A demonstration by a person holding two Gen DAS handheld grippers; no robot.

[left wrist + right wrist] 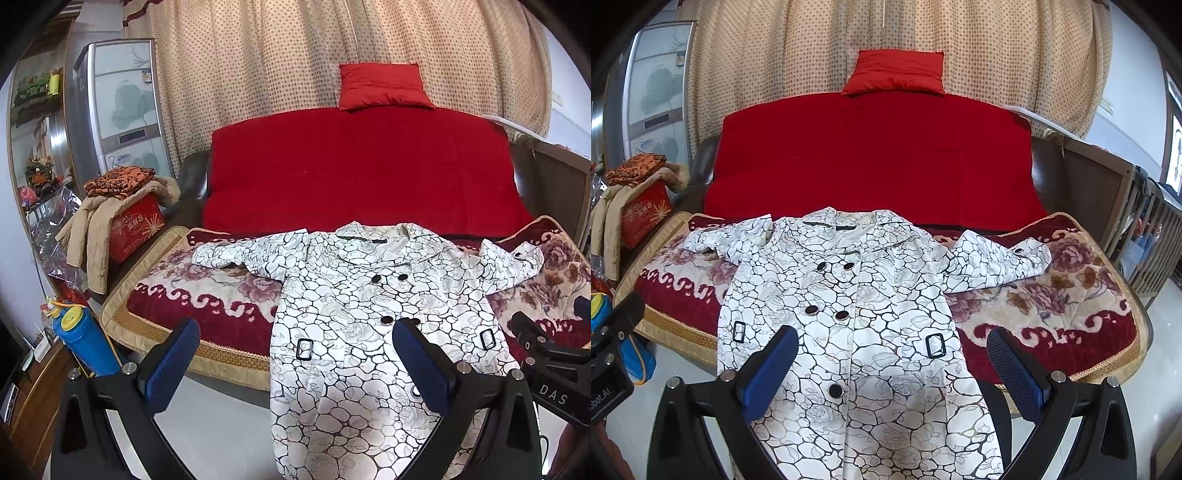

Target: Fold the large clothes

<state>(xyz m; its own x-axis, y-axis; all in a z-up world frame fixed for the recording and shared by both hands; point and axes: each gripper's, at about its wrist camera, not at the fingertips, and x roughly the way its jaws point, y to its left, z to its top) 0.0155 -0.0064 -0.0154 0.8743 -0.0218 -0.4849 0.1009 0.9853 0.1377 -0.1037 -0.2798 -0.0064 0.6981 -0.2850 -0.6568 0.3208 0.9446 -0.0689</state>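
A: Status, left to right?

B: Left claw (295,354) has its jaws wide apart, nothing between them. It sits at the bottom of the left wrist frame, hanging off the sofa's front edge.

A: Coat position?

B: The coat (369,317) lies face up, buttons showing, on the floral blanket (207,291). Its collar is at frame centre, toward the red backrest cover (354,170). Its hem hangs over the front edge, down to the bottom of the frame. The long axis runs top to bottom, straight along the claw's line of sight.

A: Offset from left claw?

B: The coat body fills centre to lower right, and that claw's right finger (421,365) overlaps it in the picture. I can't tell if they touch. The left sleeve (236,253) is spread to middle left, above and beyond the claw.

A: Right side?

B: Right claw (890,354) is also spread open and empty. In the right wrist view the coat (849,314) takes up centre to lower left, with this claw's left finger (772,369) over the cloth. The right sleeve (997,262) is bunched at middle right, above the right finger.

A: Which claw takes which?

B: My read: each sleeve is nearer its own-side claw, so fold the sleeves inward first. Both are a reach up-frame from the claws.
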